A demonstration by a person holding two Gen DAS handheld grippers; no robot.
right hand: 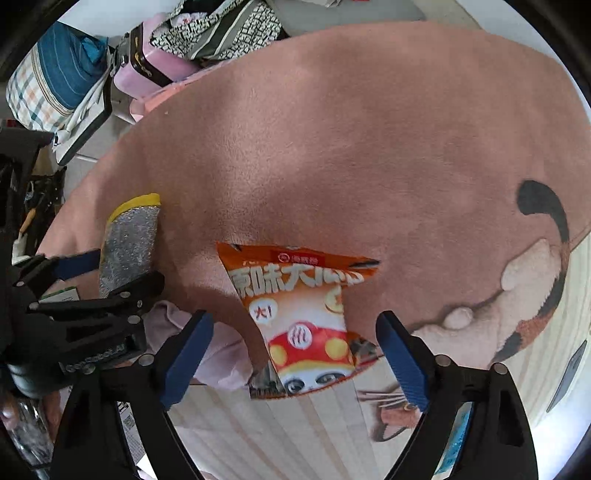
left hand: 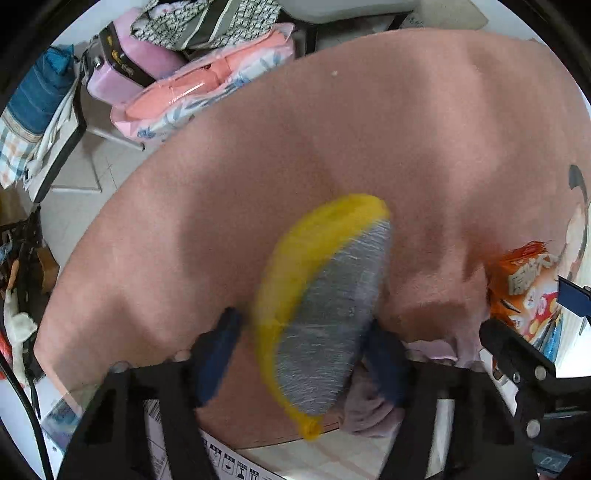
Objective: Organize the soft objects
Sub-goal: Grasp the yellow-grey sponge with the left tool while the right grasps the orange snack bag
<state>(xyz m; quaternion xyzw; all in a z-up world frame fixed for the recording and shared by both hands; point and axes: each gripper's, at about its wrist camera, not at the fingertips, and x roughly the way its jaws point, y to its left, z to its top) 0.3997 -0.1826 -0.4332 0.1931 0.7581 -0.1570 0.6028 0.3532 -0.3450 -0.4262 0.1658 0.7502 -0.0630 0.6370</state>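
Yellow-backed grey scouring sponge (left hand: 325, 314), light and squashy, sits pinched mid-body in my left fingers (left hand: 221, 354); right fingers (right hand: 402, 362) gape around the crinkly orange snack packet (right hand: 306, 317).

A yellow-and-grey sponge (left hand: 325, 317), blurred, is seen between the blue pads of the left hand-held gripper (left hand: 306, 354) at lower centre. Pink cloth (left hand: 332, 140) fills most of the frame. An orange snack packet (left hand: 524, 291) is seen at right, a lilac cloth (left hand: 369, 410) below.

Pink suitcase (right hand: 147, 70) w/ patterned bags (right hand: 218, 33) (piled behind rug); plaid-blue bag (right hand: 48, 81) at left.
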